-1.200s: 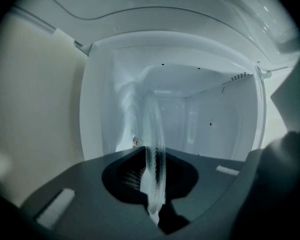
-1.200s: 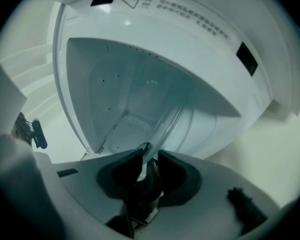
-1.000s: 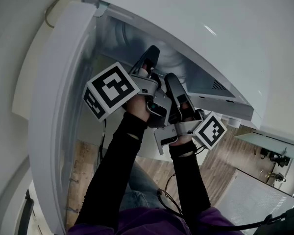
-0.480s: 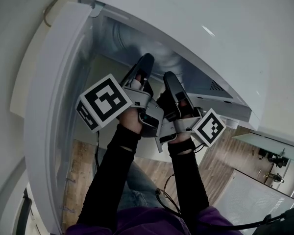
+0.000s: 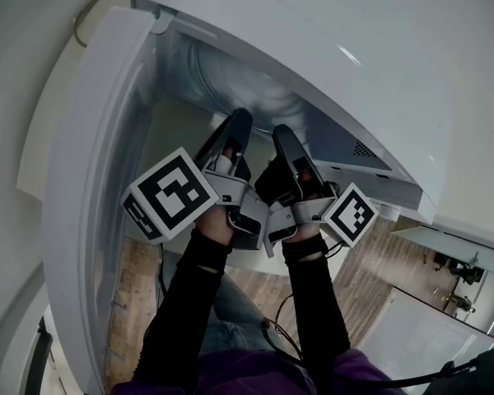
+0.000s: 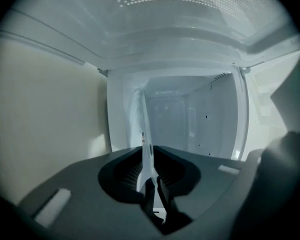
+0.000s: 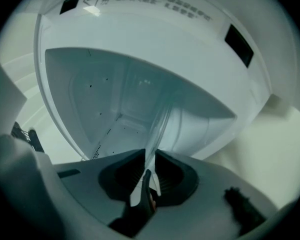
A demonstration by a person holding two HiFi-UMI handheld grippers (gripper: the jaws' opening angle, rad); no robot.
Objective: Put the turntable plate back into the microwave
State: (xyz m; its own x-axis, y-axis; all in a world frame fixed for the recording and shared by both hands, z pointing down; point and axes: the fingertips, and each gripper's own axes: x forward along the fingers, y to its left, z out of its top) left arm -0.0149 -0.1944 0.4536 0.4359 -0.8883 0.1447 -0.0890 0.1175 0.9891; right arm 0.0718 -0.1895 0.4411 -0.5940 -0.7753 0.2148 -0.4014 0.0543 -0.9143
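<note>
The clear glass turntable plate (image 5: 249, 90) lies as a pale curved disc in the mouth of the white microwave (image 5: 354, 39). My left gripper (image 5: 235, 123) and right gripper (image 5: 281, 135) reach side by side to its near rim. In the left gripper view the plate (image 6: 145, 129) runs edge-on out of the left gripper (image 6: 149, 171), whose pads press on it. The right gripper view shows the plate (image 7: 162, 126) the same way, pinched in the right gripper (image 7: 149, 170). The cavity (image 7: 115, 104) opens beyond it.
The microwave door (image 5: 82, 188) stands swung open at the left, close beside my left arm. The cavity's top edge and control side (image 5: 362, 151) lie to the right. A wood floor (image 5: 379, 262) and cables show below.
The left gripper has drawn back toward the person, down and left in the head view. The right gripper has stayed where it was.
</note>
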